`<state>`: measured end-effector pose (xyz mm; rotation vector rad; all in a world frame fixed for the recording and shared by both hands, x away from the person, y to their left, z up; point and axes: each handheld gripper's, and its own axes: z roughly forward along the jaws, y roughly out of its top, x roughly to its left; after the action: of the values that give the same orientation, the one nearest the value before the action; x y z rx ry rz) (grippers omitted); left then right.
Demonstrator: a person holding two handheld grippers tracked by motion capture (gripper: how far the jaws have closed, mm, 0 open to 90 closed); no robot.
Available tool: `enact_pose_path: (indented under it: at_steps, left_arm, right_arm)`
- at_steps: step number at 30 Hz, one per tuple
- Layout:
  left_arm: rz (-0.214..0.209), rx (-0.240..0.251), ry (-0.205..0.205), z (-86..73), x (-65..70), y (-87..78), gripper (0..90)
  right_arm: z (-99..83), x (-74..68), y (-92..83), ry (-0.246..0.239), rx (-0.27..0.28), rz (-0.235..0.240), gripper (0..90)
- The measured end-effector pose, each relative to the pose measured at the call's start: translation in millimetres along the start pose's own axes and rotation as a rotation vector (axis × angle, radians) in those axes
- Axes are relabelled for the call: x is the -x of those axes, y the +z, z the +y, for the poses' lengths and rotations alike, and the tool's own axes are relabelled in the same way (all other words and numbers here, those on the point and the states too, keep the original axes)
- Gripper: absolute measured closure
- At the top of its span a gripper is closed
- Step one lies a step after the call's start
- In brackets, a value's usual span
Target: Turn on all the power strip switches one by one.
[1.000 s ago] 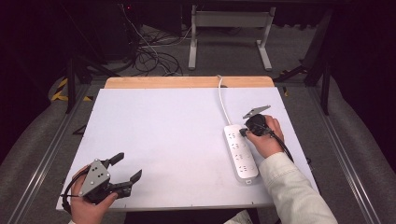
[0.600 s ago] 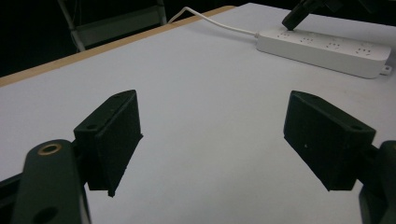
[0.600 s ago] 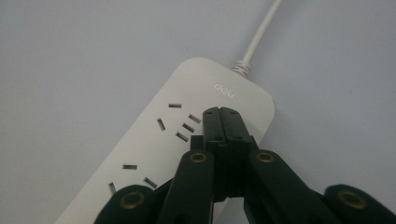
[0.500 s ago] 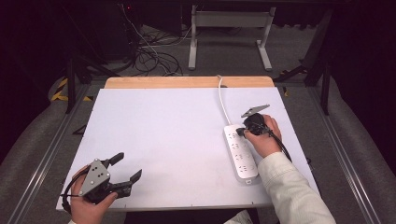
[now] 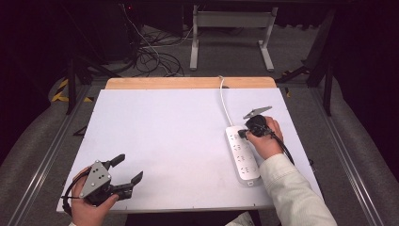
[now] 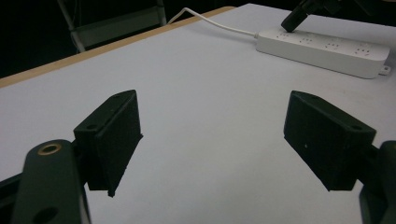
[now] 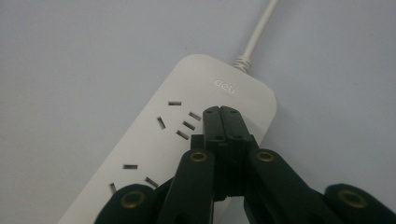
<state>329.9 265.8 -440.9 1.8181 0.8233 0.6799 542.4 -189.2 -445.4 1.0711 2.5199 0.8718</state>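
Observation:
A white power strip (image 5: 242, 153) lies on the right side of the white table top (image 5: 174, 136), its white cable (image 5: 225, 101) running off the far edge. My right gripper (image 5: 243, 133) is shut with nothing between its jaws. Its closed tips (image 7: 221, 112) rest over the strip's cable end (image 7: 224, 88), beside the first sockets. My left gripper (image 5: 127, 170) is held low at the table's near left corner, open and empty. In the left gripper view its two black pads (image 6: 114, 135) stand wide apart over bare table, with the strip (image 6: 327, 46) farther off.
A wooden strip (image 5: 188, 83) borders the table's far edge. Behind it stand a metal frame (image 5: 230, 33) and tangled cables (image 5: 150, 59) on the floor. Rails run along both sides of the table.

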Motion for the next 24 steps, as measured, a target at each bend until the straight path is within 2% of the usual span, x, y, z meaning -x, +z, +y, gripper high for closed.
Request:
enact_pose_path:
  at_steps: [7,10,12,14,17,19,20,21,24]
  left_arm:
    - [-0.002,0.001,0.0,0.5,0.9,0.1,19.5]
    - [-0.001,0.003,-0.001,1.0,1.6,-0.4,19.5]
    - [-0.003,0.003,0.001,1.2,1.4,-0.4,19.4]
    - [-0.003,0.003,0.0,1.1,1.4,-0.1,19.4]
    - [0.001,0.002,-0.005,0.4,-0.5,0.6,19.4]
    - [0.002,0.002,-0.007,0.6,-0.9,0.6,19.4]
    - [0.003,0.003,-0.006,0.8,-0.7,0.5,19.4]
    - [0.002,0.004,-0.007,0.9,-0.4,0.5,19.4]
    - [0.004,0.0,-0.004,-0.2,-0.4,0.6,19.4]
  right_arm:
    - [-1.7,-1.4,1.1,-0.002,0.004,-0.008,90.0]
    - [-3.6,-2.0,1.1,0.013,0.015,-0.016,90.0]
    - [-2.7,-2.3,0.8,0.002,0.013,-0.017,90.0]
    - [-1.5,-2.7,-3.8,0.0,0.039,-0.017,90.0]
    - [1.9,-6.8,-20.6,0.009,0.16,0.006,90.0]
    - [4.5,-10.3,-31.2,-0.009,0.191,0.016,90.0]
    - [4.7,-11.9,-36.2,-0.017,0.202,0.02,83.0]
    - [4.4,-13.6,-40.3,-0.015,0.222,0.027,71.5]
    - [1.7,-16.9,-50.4,-0.049,0.26,0.039,53.3]
